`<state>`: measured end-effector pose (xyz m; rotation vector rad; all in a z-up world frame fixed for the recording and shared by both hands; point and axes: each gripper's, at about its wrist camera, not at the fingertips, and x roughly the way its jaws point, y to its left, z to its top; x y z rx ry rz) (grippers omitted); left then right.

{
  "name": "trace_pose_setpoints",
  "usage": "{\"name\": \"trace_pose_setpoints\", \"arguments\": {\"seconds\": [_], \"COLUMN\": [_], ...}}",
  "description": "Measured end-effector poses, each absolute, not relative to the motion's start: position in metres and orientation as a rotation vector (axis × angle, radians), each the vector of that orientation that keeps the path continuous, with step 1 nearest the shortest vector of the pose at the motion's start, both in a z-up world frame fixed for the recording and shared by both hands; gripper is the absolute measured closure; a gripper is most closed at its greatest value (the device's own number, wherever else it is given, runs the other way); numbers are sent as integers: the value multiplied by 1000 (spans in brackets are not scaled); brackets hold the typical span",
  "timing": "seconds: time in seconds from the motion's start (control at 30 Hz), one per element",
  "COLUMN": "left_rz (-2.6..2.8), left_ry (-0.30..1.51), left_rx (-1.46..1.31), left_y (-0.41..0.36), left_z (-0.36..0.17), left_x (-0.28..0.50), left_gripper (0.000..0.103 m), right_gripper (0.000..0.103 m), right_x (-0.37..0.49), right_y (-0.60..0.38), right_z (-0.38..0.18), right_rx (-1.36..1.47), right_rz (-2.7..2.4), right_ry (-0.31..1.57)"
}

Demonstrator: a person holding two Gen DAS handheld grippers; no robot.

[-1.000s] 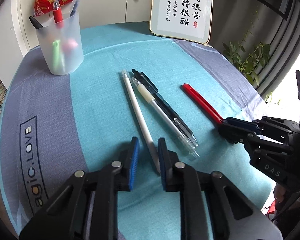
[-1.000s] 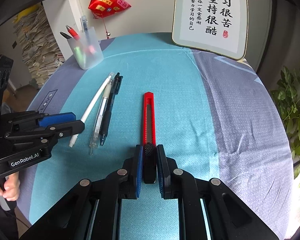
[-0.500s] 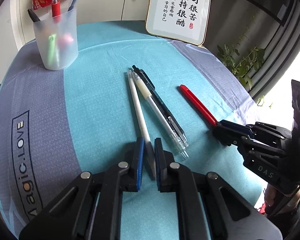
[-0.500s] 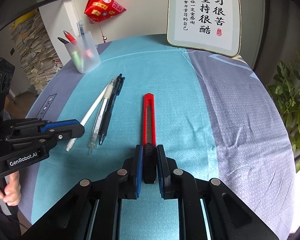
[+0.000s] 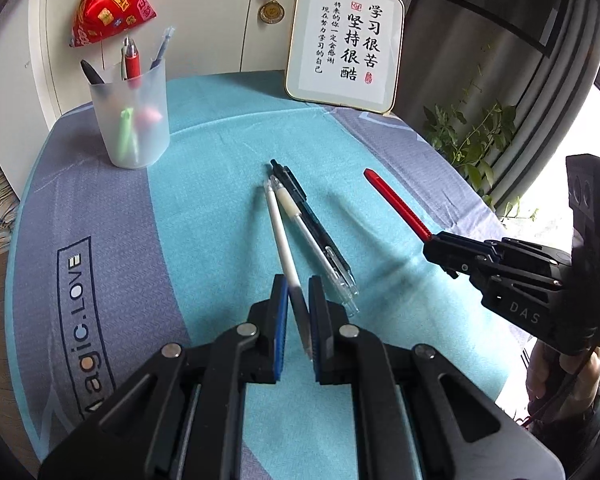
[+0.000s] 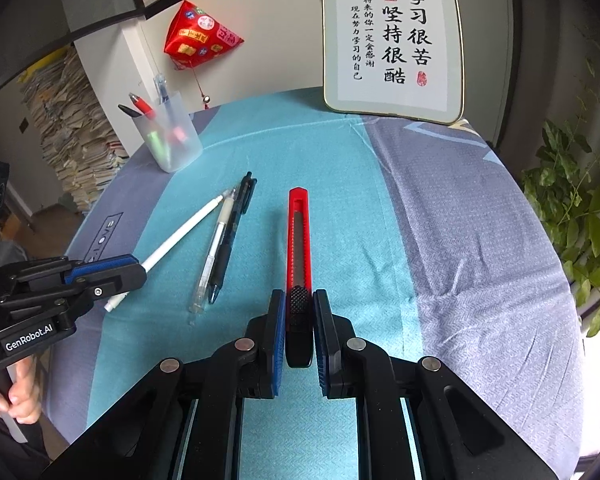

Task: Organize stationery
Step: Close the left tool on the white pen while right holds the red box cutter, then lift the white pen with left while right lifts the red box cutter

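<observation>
I have both grips made: my left hand-held gripper [image 5: 298,316] is clamped on the white pen [image 5: 281,236], my right hand-held gripper [image 6: 296,320] on the red cutter [image 6: 299,240], low over the surface [image 6: 460,220]. Next I'd carry each to the cup [image 5: 130,120], tipping them upright.

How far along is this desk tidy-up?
Partly done: several pens already stand in the cup. In hand: left gripper clamps the white pen, right gripper clamps the red utility knife. Left: clear pen and black pen on the tablecloth.
</observation>
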<state>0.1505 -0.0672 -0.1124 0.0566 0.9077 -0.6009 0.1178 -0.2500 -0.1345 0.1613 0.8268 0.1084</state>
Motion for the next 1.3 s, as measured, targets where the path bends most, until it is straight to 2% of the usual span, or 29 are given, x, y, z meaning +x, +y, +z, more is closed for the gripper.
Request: {"name": "trace_pose_setpoints", "arguments": {"seconds": [0.3, 0.53, 0.6, 0.67, 0.7, 0.73, 0.77, 0.8, 1.0, 1.3], "left_rz": [-569, -547, -552, -542, -542, -541, -547, -557, -578, -558], "left_ry": [853, 963, 989, 981, 963, 957, 954, 957, 970, 875], "left_rx": [81, 131, 134, 151, 152, 154, 156, 156, 115, 133], "left_y": [-55, -66, -71, -75, -76, -77, -78, -78, -70, -59], "left_z": [-83, -131, -141, -147, -147, -147, -147, -147, -145, -114], "left_x": [150, 143, 143, 143, 142, 142, 142, 143, 147, 140], "left_gripper": [97, 95, 91, 67, 62, 63, 82, 96, 97, 98], "right_gripper": [89, 88, 88, 88, 88, 88, 88, 88, 88, 88], "right_x": [119, 117, 117, 116, 116, 115, 115, 115, 115, 114], "right_y": [-243, -239, -239, -241, -243, -244, -246, -248, -256, -252], "right_z": [-127, -130, -130, -130, -130, -130, -130, -130, -130, -125], "right_rx": [191, 201, 197, 197, 199, 203, 206, 210, 238, 220], "right_rz": [128, 146, 147, 143, 141, 138, 133, 130, 123, 125], "right_ry": [810, 821, 826, 826, 826, 826, 825, 825, 824, 809]}}
